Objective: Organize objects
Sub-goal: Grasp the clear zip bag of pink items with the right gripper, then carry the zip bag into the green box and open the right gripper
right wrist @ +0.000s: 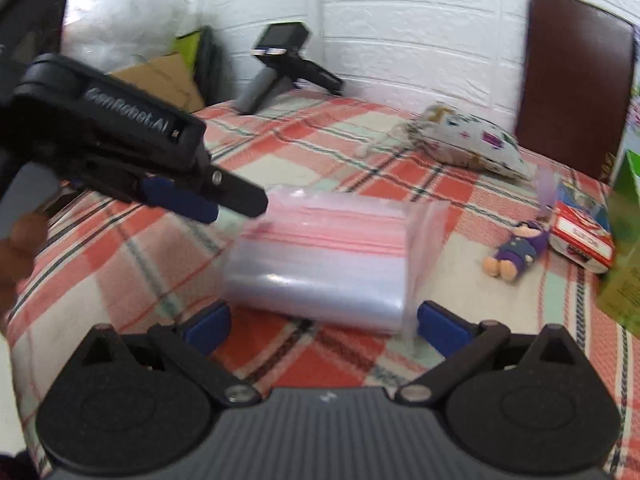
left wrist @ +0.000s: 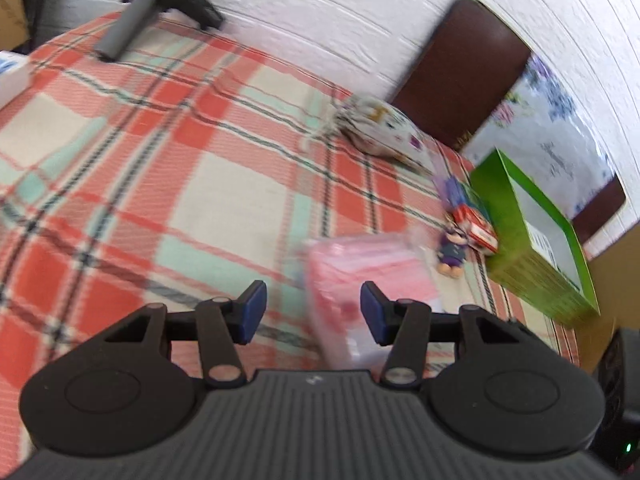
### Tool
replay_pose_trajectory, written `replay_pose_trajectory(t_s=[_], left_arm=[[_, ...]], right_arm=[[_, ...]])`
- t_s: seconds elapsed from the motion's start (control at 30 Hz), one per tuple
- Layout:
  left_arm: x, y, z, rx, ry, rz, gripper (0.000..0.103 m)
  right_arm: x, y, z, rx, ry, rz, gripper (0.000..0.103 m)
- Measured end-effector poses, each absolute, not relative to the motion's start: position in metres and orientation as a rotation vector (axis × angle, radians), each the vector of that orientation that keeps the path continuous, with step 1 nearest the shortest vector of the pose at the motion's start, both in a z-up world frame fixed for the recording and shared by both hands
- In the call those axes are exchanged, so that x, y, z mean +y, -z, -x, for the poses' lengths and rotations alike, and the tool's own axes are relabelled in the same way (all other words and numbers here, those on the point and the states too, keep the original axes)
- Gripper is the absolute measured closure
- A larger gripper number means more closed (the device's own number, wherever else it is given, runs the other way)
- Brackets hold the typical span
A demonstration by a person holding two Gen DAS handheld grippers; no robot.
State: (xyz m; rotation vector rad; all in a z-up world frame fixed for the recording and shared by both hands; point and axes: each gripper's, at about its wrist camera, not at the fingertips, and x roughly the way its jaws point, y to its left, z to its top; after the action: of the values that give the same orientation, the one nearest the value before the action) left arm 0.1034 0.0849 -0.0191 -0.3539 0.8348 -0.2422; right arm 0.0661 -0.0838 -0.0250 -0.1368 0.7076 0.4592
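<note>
I see a table with a red and green checked cloth [right wrist: 132, 248]. A pack of clear zip bags [right wrist: 324, 264] with pink strips lies near the middle of the table. I cannot tell if anything is inside the bags.

My right gripper [right wrist: 323, 326] has its fingers as wide apart as they go. The pack lies just in front of them, and they hold nothing. My left gripper [left wrist: 313, 312] is about half open. In its own view the pack lies partly between the fingers, but the picture is too blurry for me to tell if they touch it.

Toward the right edge of the table stands a green box [left wrist: 520, 236] with its top open; I can see pale walls inside and a small label. A red and white packet [right wrist: 582, 240] leans beside it. A little purple doll [right wrist: 514, 250] lies next to the packet. A printed cloth pouch [right wrist: 468, 142] rests near the far edge, in front of a brown chair [right wrist: 576, 80].
</note>
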Motion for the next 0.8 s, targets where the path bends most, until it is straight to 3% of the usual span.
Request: replay_pose_trajectory(t_s=[0.07,0.17,0.23,0.3,0.43,0.8], left_arm=[[0.071,0.024,-0.107,0.854,0.258,0.311,0.037],[0.061,0.036,-0.111,0.847,0.267,0.309,0.037],[0.056,0.035,-0.109,0.837,0.251,0.288,0.042],[0.054,0.030,-0.107,0.836,0.244,0.260,0.045],[0.053,0.010,-0.099,0.803,0.248,0.263,0.056],[-0.057,-0.058,-0.116,0.636,0.445,0.098,0.056]], right_arm=[[-0.086,0.027,-0.070,0.717,-0.456,0.122,0.000],[-0.082,0.031,-0.075,0.718,-0.460,0.132,0.004],[-0.075,0.030,-0.074,0.700,-0.471,0.150,0.022],[-0.073,0.028,-0.070,0.690,-0.453,0.158,0.028],[-0.082,0.025,-0.056,0.651,-0.403,0.151,0.053],[-0.167,-0.026,-0.044,0.408,-0.147,0.075,0.055]])
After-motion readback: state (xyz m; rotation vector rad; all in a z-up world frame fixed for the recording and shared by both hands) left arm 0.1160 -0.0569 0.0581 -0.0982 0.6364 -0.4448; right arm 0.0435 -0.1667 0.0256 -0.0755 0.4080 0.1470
